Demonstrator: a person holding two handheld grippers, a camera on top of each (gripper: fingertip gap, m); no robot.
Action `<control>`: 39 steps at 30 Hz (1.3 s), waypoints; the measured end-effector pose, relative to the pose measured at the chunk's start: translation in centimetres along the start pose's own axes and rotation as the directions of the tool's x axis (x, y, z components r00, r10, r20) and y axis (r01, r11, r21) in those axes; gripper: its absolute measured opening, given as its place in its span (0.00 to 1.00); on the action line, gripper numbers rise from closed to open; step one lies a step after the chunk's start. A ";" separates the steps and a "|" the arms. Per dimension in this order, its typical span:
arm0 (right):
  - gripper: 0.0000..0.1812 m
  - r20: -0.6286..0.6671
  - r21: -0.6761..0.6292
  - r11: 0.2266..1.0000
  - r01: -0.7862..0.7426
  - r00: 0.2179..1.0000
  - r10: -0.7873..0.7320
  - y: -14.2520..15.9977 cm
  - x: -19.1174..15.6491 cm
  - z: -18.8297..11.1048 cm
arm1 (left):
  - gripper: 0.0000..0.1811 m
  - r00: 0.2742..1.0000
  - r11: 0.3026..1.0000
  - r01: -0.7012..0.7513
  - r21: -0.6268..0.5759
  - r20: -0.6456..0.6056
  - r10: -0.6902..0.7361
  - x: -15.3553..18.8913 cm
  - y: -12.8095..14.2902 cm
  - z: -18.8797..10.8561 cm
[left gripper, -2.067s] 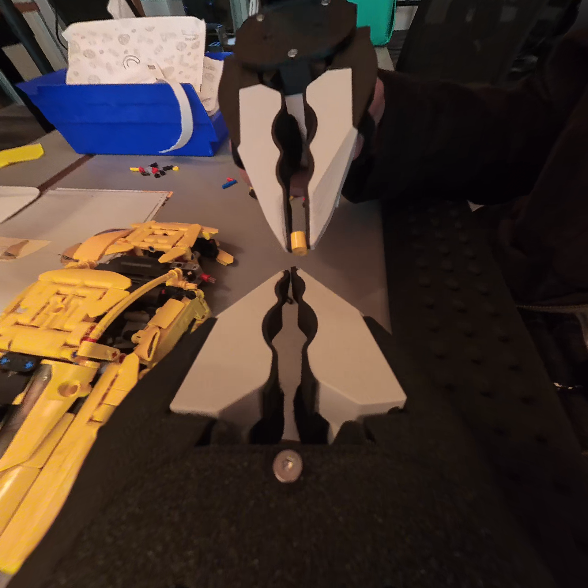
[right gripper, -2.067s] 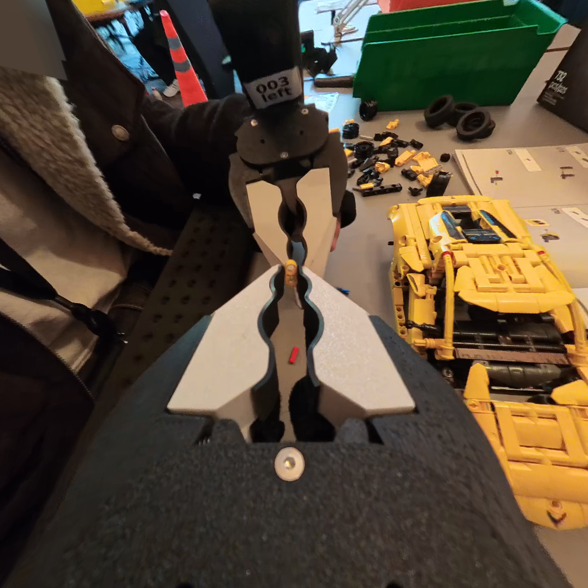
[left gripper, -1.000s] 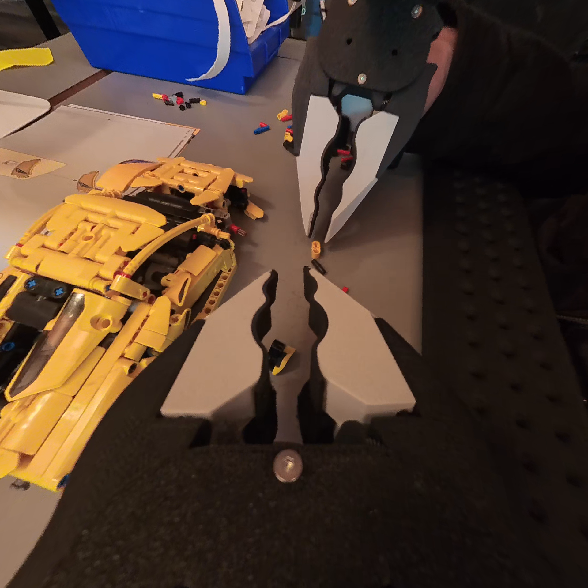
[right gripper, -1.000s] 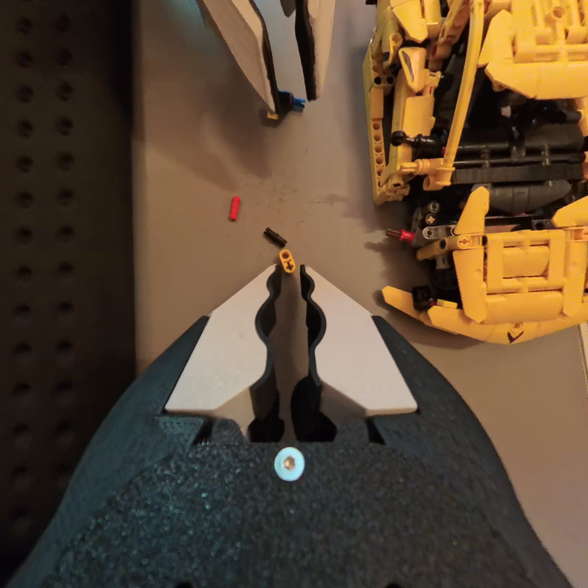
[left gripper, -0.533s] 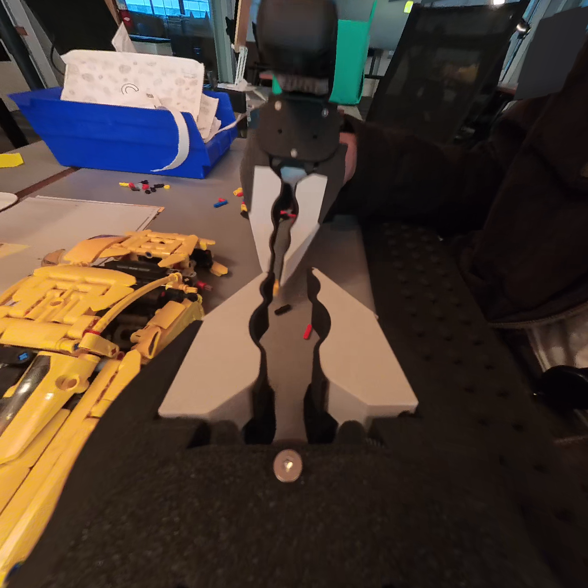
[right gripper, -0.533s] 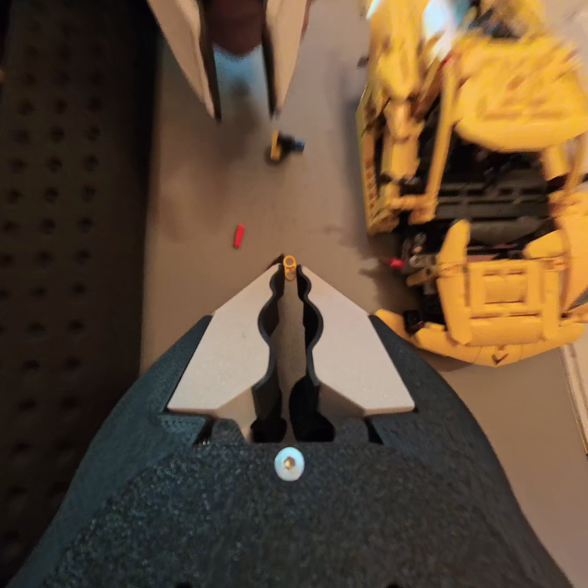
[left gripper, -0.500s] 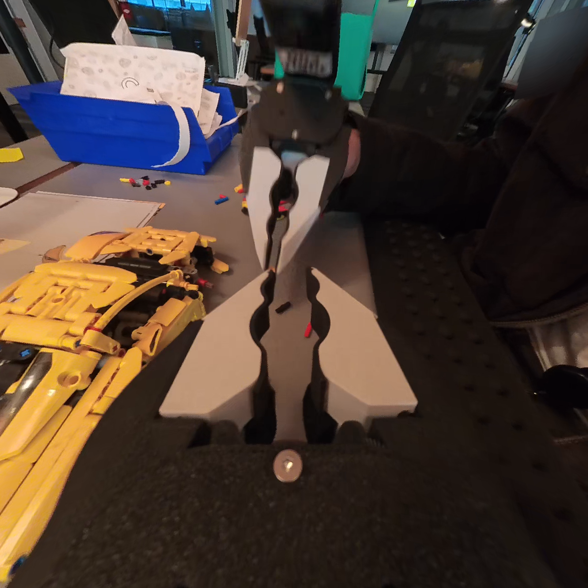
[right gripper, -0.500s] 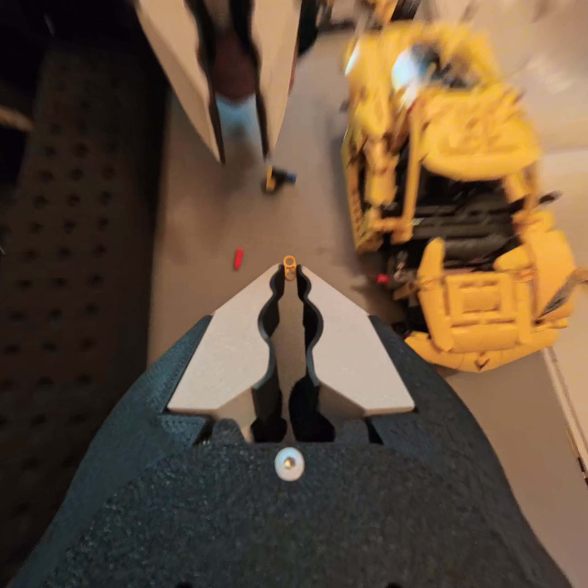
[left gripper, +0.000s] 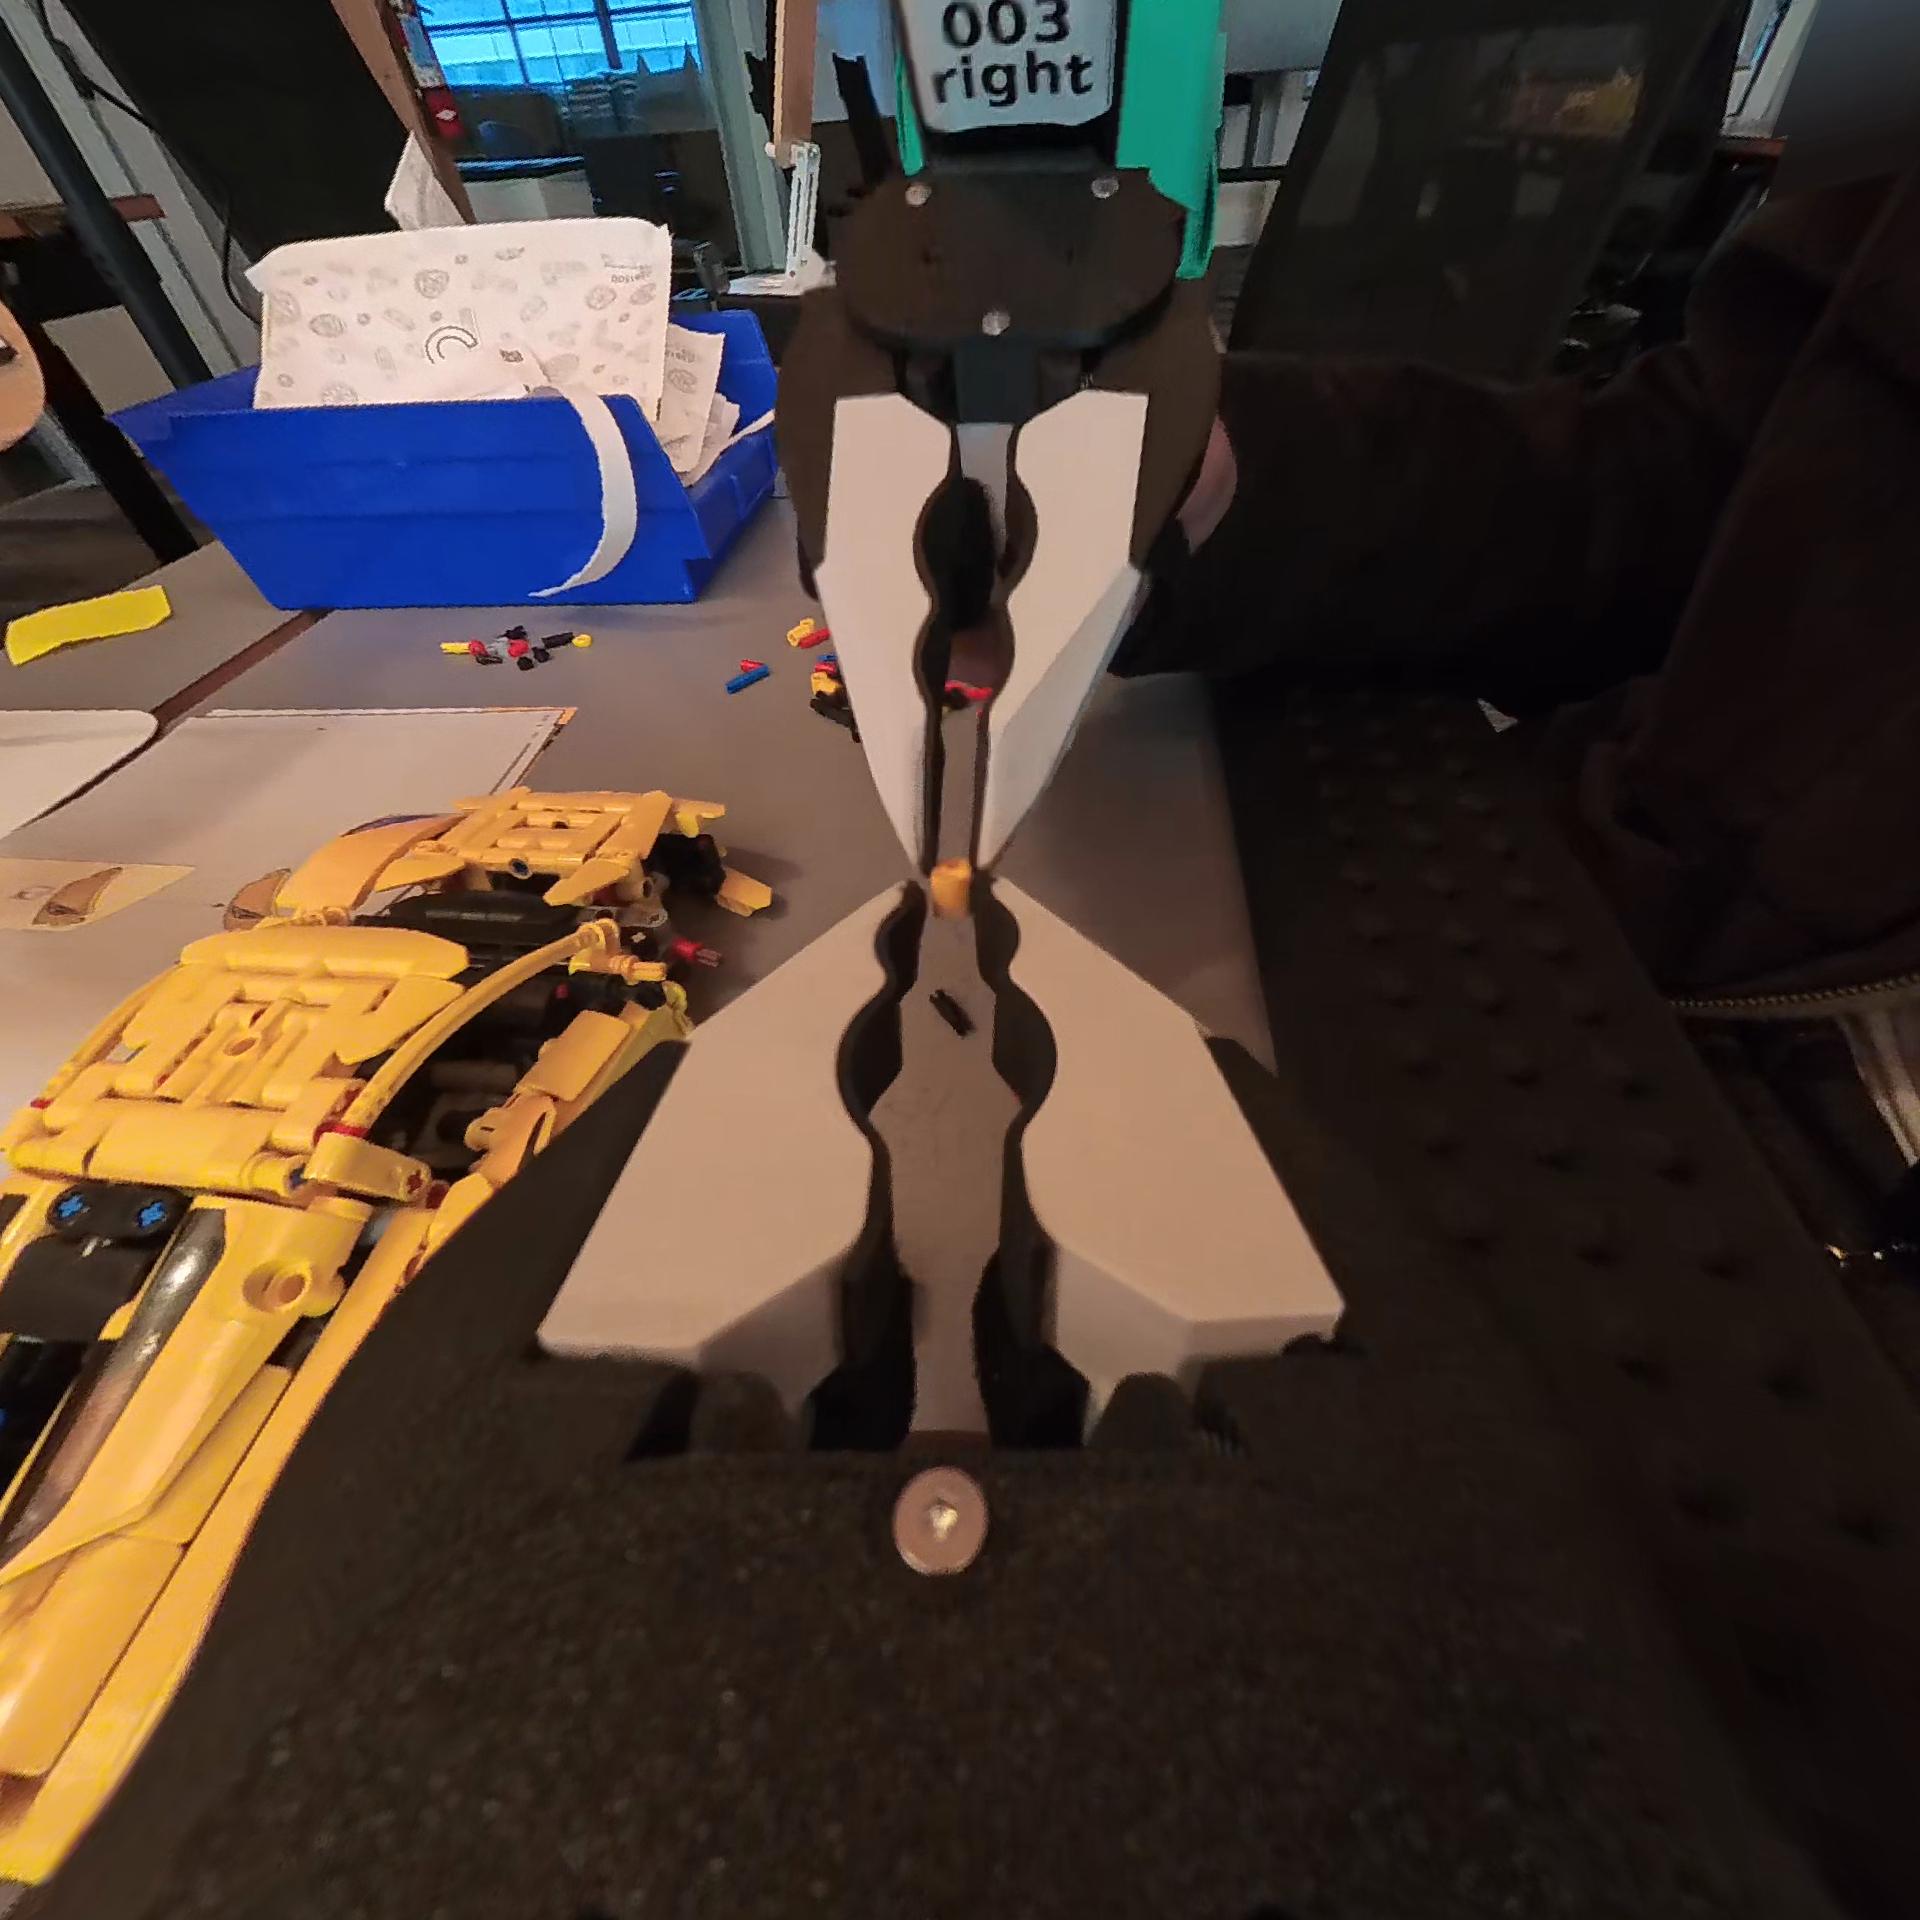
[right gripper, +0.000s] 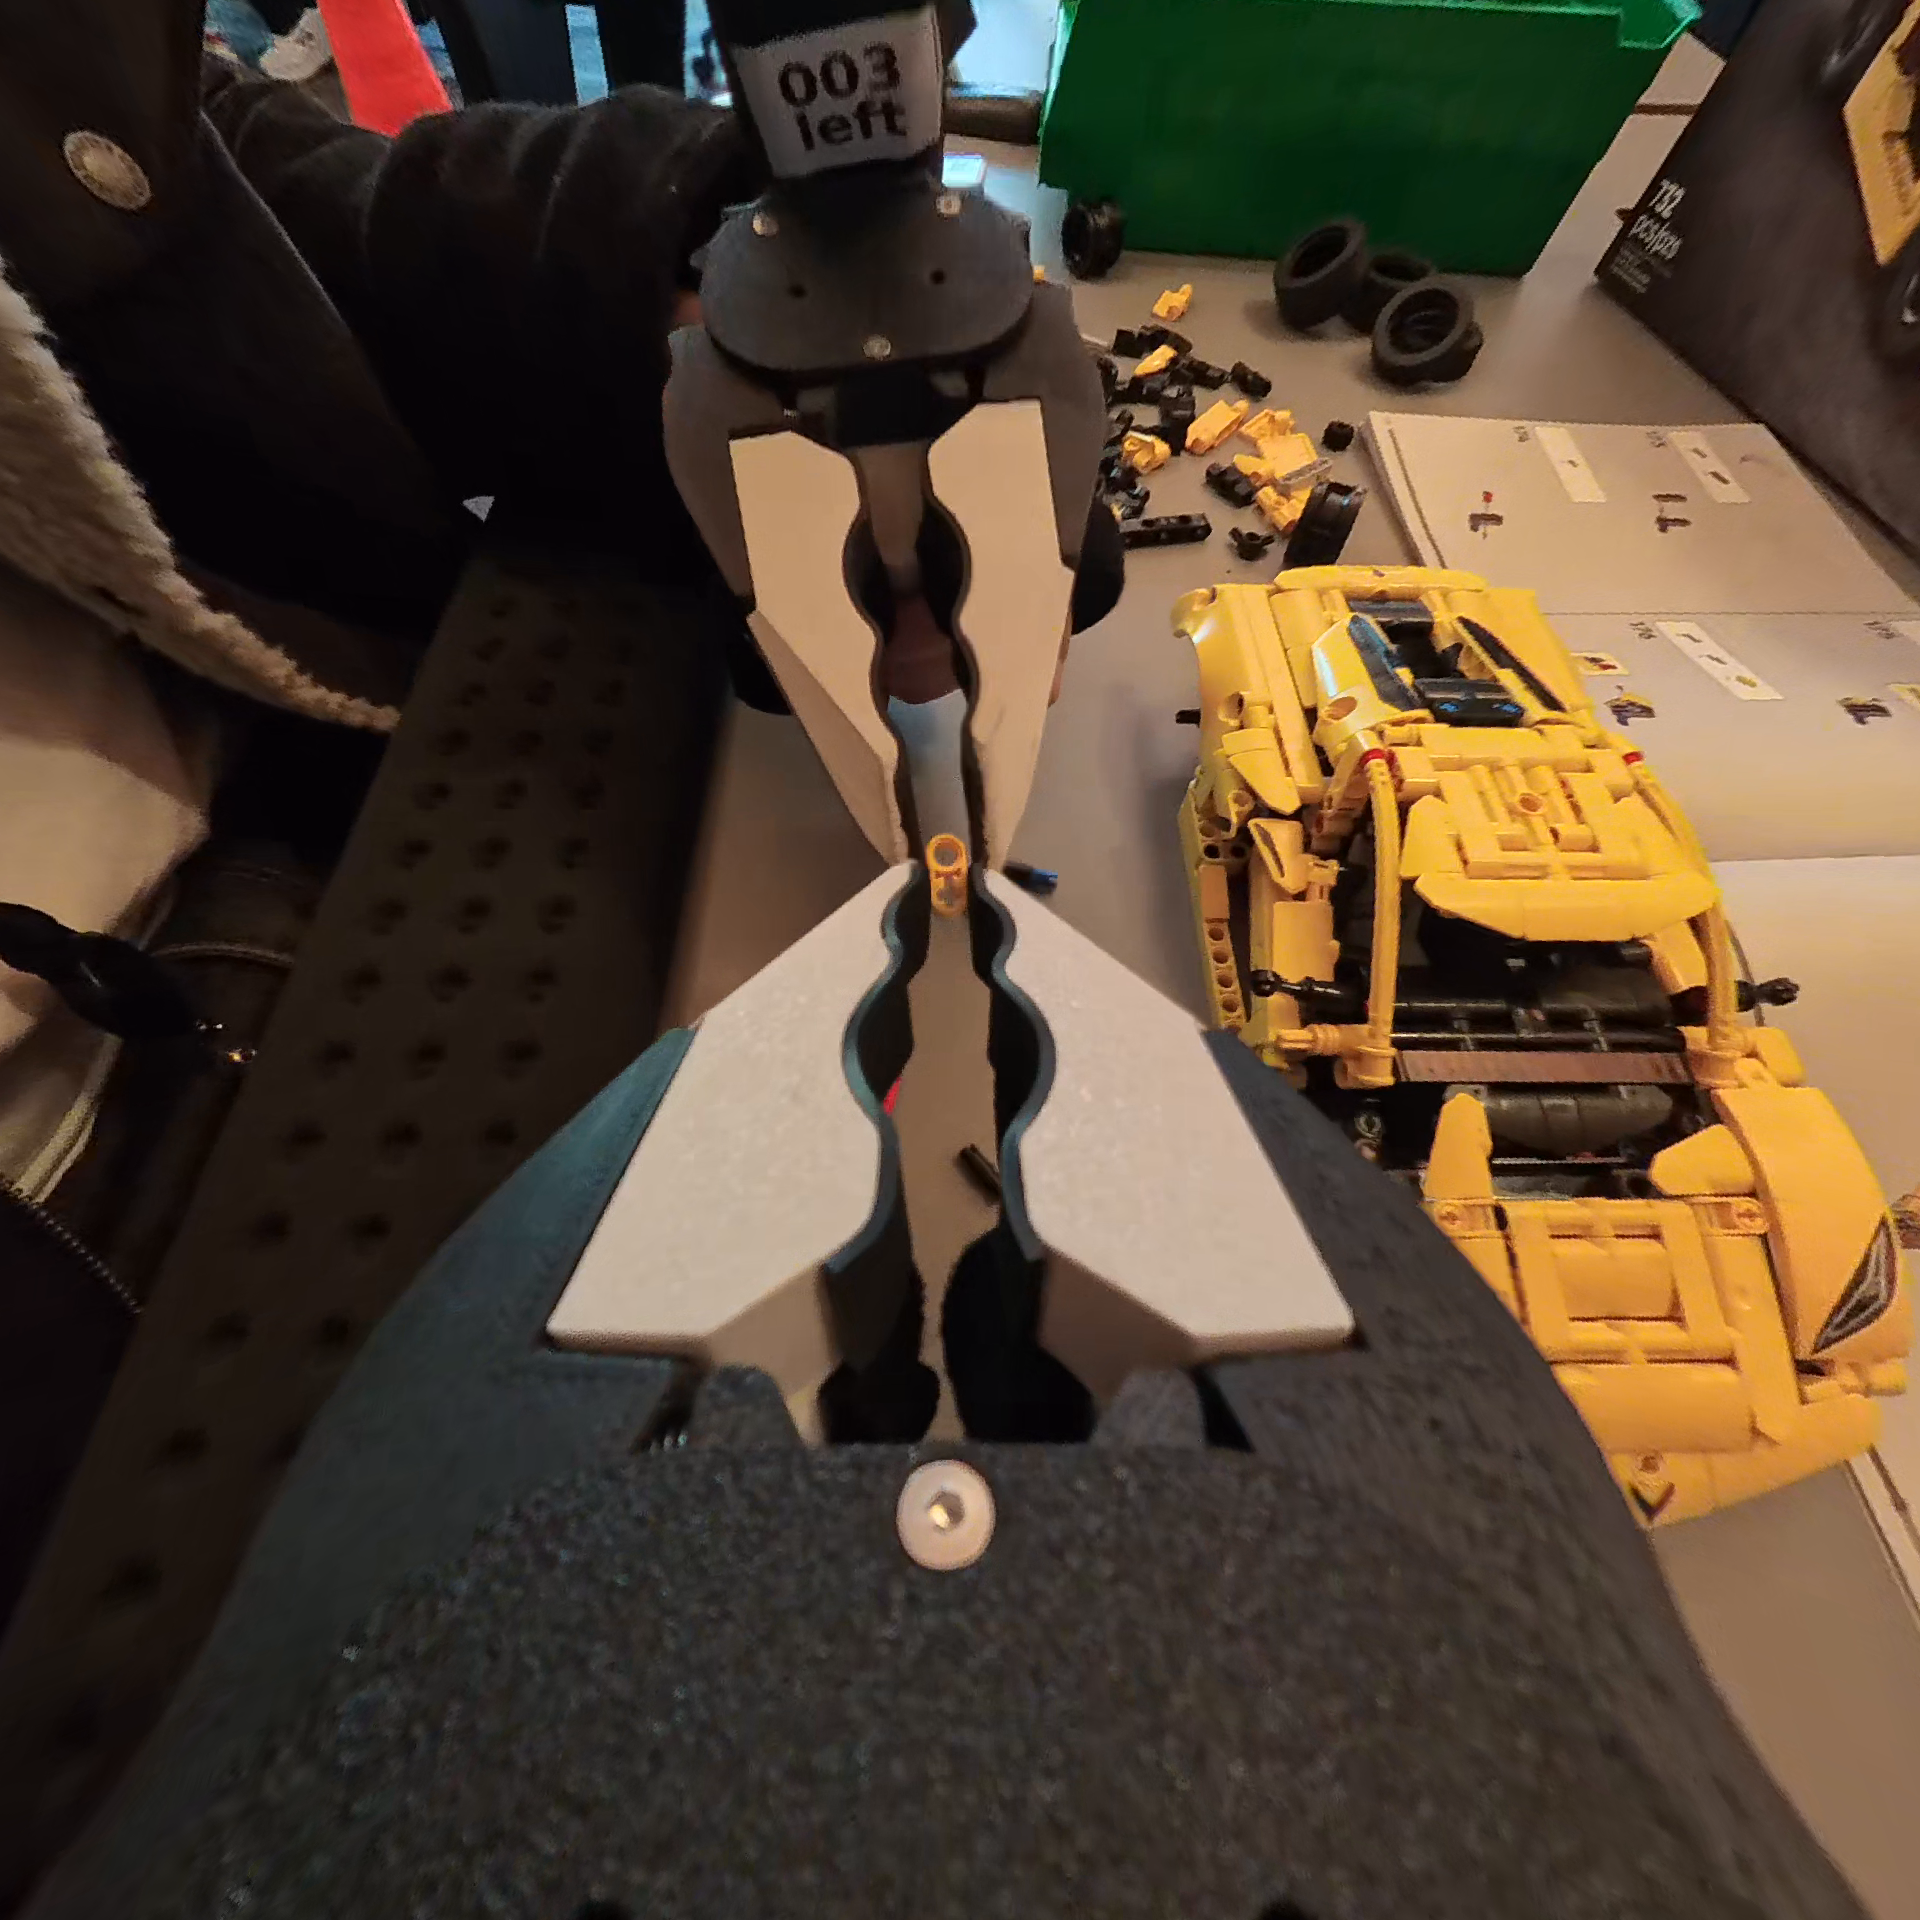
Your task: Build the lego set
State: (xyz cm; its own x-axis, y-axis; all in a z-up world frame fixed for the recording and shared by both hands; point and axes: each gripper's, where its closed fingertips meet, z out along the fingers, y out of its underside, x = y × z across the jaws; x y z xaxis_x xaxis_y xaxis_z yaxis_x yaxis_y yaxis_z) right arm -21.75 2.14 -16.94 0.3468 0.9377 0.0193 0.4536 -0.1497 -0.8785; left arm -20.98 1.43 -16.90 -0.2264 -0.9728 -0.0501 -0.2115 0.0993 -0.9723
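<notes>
While its wavy-edged grey fingers pinch a small yellow holed connector (right gripper: 945, 873) at frame centre, the right gripper (right gripper: 943, 885) meets the left gripper (left gripper: 948, 906), fingers spread; the glossy, studded yellow car (right gripper: 1507, 987) sits right.

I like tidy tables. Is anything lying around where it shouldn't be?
Yes. A small black pin lies loose on the table, away from the parts pile. A red piece lies near it. The right gripper holds a yellow connector.
</notes>
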 end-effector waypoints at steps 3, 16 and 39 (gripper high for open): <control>0.03 -0.004 -0.008 1.000 0.003 1.000 -0.003 0.2 0.0 0.2 | 0.04 1.000 1.000 -0.023 -0.020 0.002 0.023 0.1 0.3 0.1; 0.17 -0.002 0.279 0.827 -0.487 0.861 0.508 -2.4 4.0 0.4 | 0.04 0.750 0.819 -0.442 -0.367 0.350 0.561 -4.6 1.3 -1.1; 0.08 -0.041 0.237 0.821 -0.520 0.839 0.543 -1.5 3.8 2.2 | 0.04 0.684 0.791 -0.463 -0.400 0.406 0.606 -4.5 0.2 -1.6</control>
State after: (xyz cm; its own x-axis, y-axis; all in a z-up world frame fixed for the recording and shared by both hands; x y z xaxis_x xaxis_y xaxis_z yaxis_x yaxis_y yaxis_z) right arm -22.92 6.63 -16.59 0.5709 0.6924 -0.4412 -0.0023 -0.5361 -0.8442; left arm -21.51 6.12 -16.56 0.1034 -0.6904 -0.7160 -0.4429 0.6126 -0.6546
